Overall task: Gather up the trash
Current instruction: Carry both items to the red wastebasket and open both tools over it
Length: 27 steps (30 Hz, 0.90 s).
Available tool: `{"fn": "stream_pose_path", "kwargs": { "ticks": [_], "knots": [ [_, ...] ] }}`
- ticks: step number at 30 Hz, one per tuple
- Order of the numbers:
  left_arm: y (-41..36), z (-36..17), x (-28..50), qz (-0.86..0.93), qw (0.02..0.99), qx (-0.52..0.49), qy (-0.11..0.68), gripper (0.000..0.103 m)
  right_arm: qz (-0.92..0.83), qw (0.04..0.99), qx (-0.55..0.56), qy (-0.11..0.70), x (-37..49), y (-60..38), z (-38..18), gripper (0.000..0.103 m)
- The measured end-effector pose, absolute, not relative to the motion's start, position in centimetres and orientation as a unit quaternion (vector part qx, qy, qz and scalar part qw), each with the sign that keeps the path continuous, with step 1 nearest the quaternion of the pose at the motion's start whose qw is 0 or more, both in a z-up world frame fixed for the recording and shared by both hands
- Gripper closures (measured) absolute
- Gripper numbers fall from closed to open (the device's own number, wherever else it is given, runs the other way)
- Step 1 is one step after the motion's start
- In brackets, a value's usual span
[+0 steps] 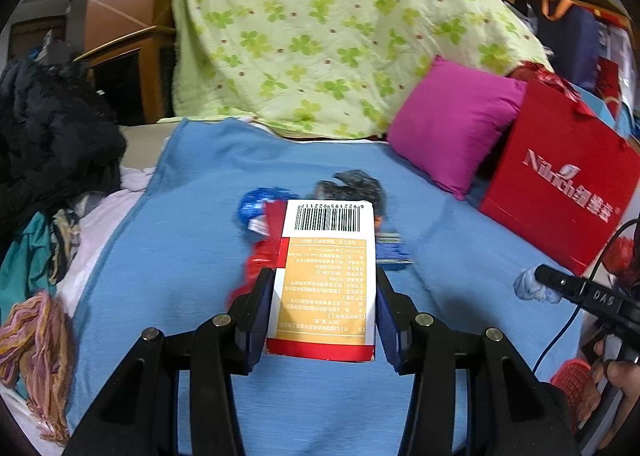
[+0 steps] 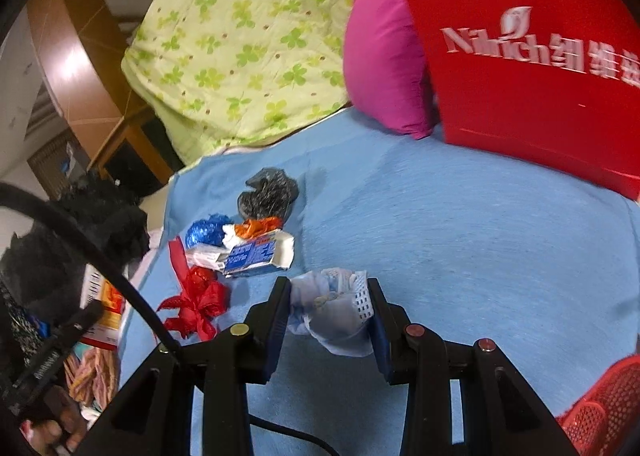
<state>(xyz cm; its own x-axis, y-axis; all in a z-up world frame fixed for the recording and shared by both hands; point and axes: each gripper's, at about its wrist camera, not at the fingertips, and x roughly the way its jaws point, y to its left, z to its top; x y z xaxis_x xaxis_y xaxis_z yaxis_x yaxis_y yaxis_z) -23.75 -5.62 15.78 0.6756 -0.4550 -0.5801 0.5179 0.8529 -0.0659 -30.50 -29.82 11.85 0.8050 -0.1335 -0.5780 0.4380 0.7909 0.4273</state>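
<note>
left gripper (image 1: 322, 296) grips barcoded box (image 1: 326, 276) | red bag (image 1: 560, 192) reads "Nihich"

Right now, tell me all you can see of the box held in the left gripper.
The box is a slim cardboard carton: white end panel with a black barcode, tan printed face with small text, red bands along its edges and near end. It looks intact and closed. The left gripper clamps its long sides between blue pads, barcode end pointing away. It appears lifted above the blue blanket, with the scrap pile behind it. The right wrist view catches only its corner at the left edge.
</note>
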Motion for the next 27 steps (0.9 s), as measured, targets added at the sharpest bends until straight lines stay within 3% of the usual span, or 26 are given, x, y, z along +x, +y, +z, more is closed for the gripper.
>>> {"fn": "stream_pose_path", "kwargs": {
  "ticks": [15, 27],
  "knots": [
    [-14.1, 16.5, -30.4, -0.374, 0.877, 0.103, 0.282, 0.054, -0.269, 0.882, 0.339, 0.185, -48.2, -35.5, 13.6, 0.064],
    [-16.8, 19.0, -36.0, -0.436, 0.856, 0.112, 0.256, 0.054, -0.332, 0.884, 0.311, 0.107, -59.6, -35.5, 19.4, 0.063]
  ]
}}
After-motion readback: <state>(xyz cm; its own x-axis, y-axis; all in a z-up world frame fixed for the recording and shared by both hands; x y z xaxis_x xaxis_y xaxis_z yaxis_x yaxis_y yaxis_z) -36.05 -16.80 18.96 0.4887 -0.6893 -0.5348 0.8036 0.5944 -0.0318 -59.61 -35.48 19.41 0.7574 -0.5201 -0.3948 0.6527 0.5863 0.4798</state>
